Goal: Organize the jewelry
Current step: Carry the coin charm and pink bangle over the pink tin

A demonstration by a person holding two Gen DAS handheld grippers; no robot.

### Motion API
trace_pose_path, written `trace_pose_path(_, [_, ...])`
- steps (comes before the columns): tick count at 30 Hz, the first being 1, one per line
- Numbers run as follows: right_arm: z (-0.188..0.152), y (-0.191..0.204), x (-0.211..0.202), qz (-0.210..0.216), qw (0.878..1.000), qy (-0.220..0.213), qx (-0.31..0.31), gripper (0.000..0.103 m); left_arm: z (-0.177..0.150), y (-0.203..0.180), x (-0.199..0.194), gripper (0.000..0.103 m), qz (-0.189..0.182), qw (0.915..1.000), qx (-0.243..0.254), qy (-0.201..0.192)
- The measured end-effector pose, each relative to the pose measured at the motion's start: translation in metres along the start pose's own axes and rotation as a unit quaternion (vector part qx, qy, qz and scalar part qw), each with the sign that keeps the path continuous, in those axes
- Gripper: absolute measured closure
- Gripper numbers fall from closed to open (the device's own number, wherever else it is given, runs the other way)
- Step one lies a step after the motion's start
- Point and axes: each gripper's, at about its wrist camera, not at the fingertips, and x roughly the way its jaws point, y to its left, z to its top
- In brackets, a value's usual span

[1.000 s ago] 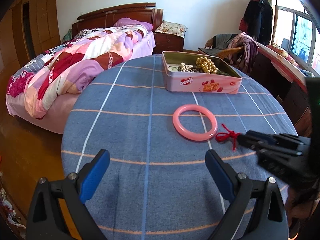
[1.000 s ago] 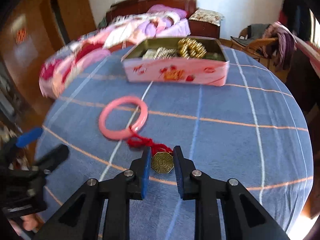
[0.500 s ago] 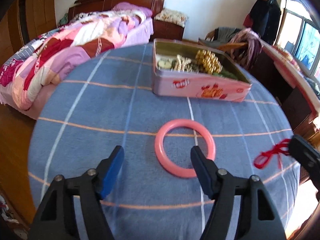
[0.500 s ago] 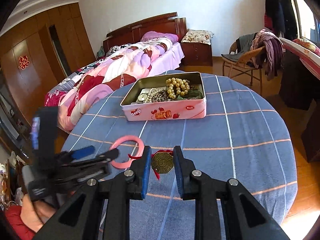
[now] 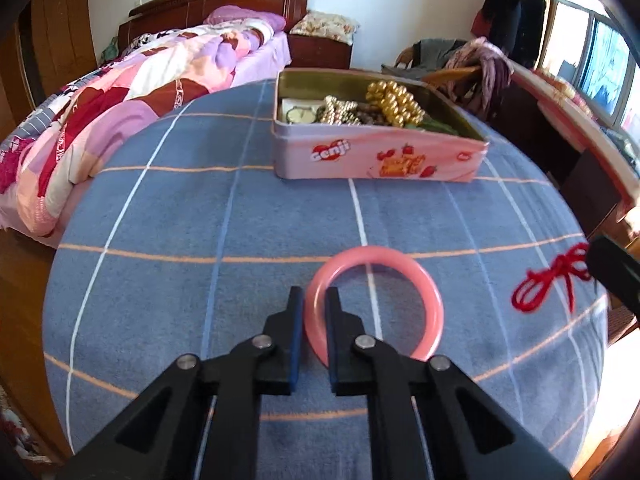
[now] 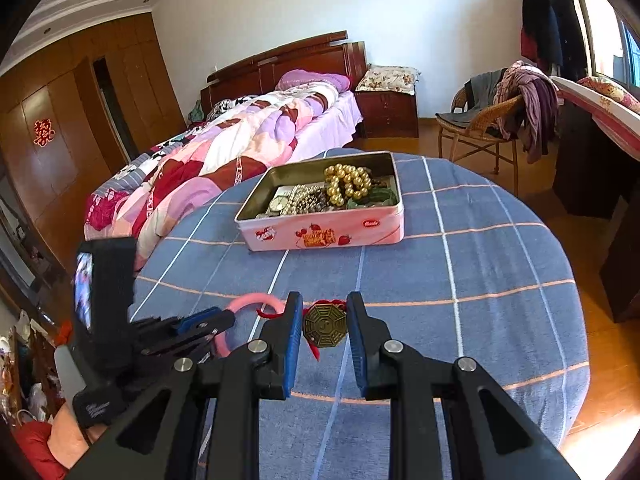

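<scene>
A pink bangle (image 5: 424,280) lies on the blue checked tablecloth (image 5: 200,216). My left gripper (image 5: 314,298) is shut on the bangle's near-left rim, one finger inside the ring and one outside. My right gripper (image 6: 324,300) is shut on a brass octagonal pendant (image 6: 325,326) with a red cord (image 5: 548,284) and holds it above the table. The pink tin (image 5: 376,156) at the far side holds gold beads (image 5: 396,102), pearl strands and a watch. In the right wrist view the left gripper (image 6: 224,322) and bangle (image 6: 256,302) show at the left.
A bed with a patchwork quilt (image 6: 224,152) stands left of the round table. A wicker chair with clothes (image 6: 504,120) stands behind at the right. A dark desk (image 6: 592,168) is at the far right. The table edge curves close on both sides.
My left gripper has moved forward to the bangle and shut on its rim. My right gripper has lifted the pendant up off the cloth, away from the bangle.
</scene>
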Motion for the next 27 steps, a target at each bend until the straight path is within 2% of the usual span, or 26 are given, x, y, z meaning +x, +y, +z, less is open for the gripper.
trace_pose_path(7, [0.006,-0.004,-0.013,-0.001,1.000,-0.023,0.016,0.080,-0.001,0.001,-0.037,0.092,-0.016,0.9983,0.001,-0.056])
trace_pose_path(10, [0.009,-0.002,-0.016,-0.001,0.999,-0.029,0.017,0.080,0.003,0.006,-0.047,0.092,-0.028,0.9973,-0.007,-0.067])
trace_pose_path(27, [0.040,0.003,-0.039,0.004,0.997,-0.077,0.012,0.080,0.032,0.004,-0.093,0.092,-0.042,0.9889,-0.007,-0.143])
